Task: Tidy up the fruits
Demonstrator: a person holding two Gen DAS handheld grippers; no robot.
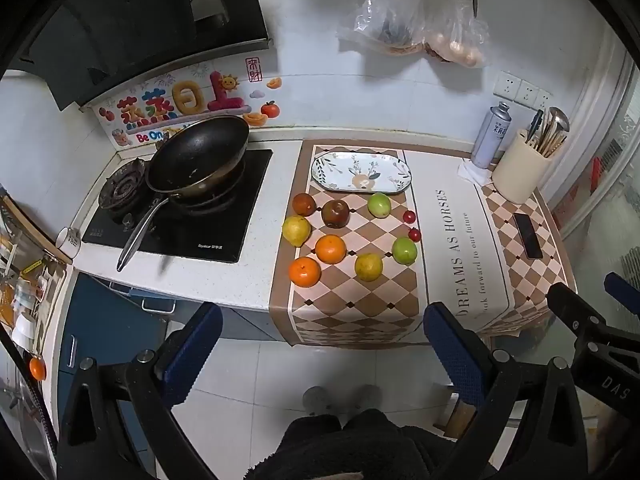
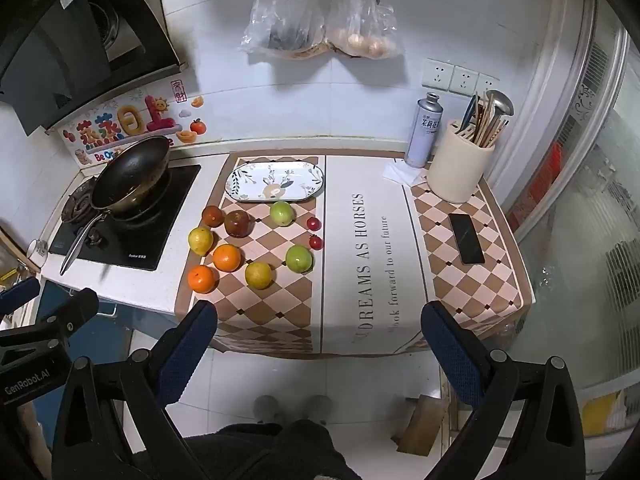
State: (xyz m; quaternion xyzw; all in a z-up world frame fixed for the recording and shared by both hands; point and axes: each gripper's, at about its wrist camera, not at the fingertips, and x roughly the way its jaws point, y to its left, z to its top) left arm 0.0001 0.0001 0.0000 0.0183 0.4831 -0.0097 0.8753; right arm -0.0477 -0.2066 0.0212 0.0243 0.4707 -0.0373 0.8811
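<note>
Several fruits lie on the checkered mat (image 1: 352, 304): two oranges (image 1: 330, 249) (image 1: 305, 272), two yellow pears (image 1: 296, 230) (image 1: 368, 267), two green fruits (image 1: 379, 205) (image 1: 404, 251), a dark red apple (image 1: 335, 213), a dark round fruit (image 1: 304, 204) and two cherry tomatoes (image 1: 409, 217). An empty floral plate (image 1: 361, 172) (image 2: 275, 181) sits behind them. My left gripper (image 1: 320, 344) is open and empty, held in front of the counter edge. My right gripper (image 2: 318, 344) is open and empty, also short of the counter.
A black pan (image 1: 199, 156) sits on the gas stove (image 1: 180, 216) at the left. A spray can (image 1: 490, 136), a utensil holder (image 1: 520, 168) and a phone (image 1: 528, 235) are at the right. Bags (image 1: 416, 20) hang on the wall.
</note>
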